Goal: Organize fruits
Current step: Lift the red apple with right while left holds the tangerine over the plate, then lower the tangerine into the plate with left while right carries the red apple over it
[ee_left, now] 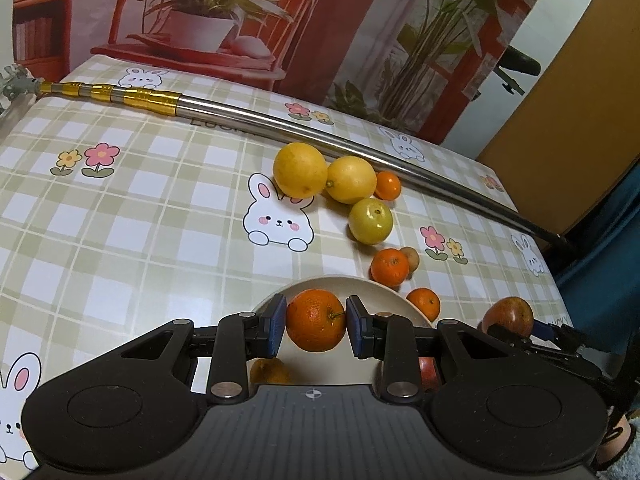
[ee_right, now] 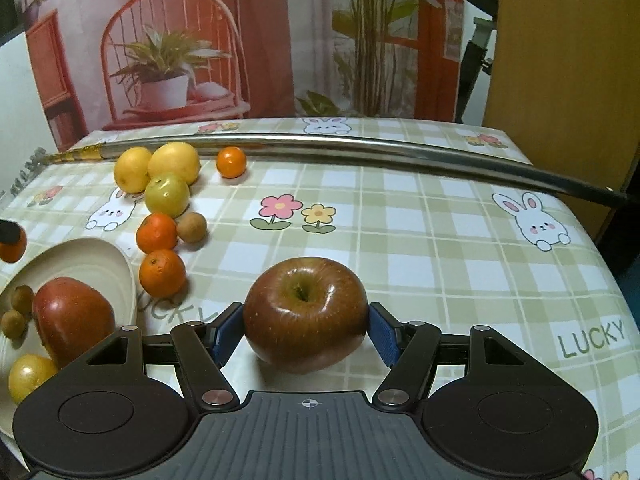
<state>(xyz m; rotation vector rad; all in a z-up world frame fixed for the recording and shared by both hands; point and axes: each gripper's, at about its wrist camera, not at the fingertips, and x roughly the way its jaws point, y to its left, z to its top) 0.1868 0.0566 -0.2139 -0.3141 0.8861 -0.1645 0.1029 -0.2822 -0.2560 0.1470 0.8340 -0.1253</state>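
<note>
Loading step: left gripper (ee_left: 316,326) clamping orange (ee_left: 316,320) above bowl (ee_left: 384,292); right gripper (ee_right: 306,332) clamping apple (ee_right: 306,314). Next: lower, release into bowl.

Place: a home room is suggested, staged for recording.
Desk: the desk (ee_right: 440,248) is covered with a checked cloth printed with rabbits, flowers and "LUCKY".
Backdrop: a printed backdrop (ee_right: 260,40) of a chair and potted plants is hung behind it.
Food: loose fruit and a cream bowl (ee_right: 100,264) are seen.
Edge: a wooden panel (ee_right: 560,60) is seen at the right.
</note>
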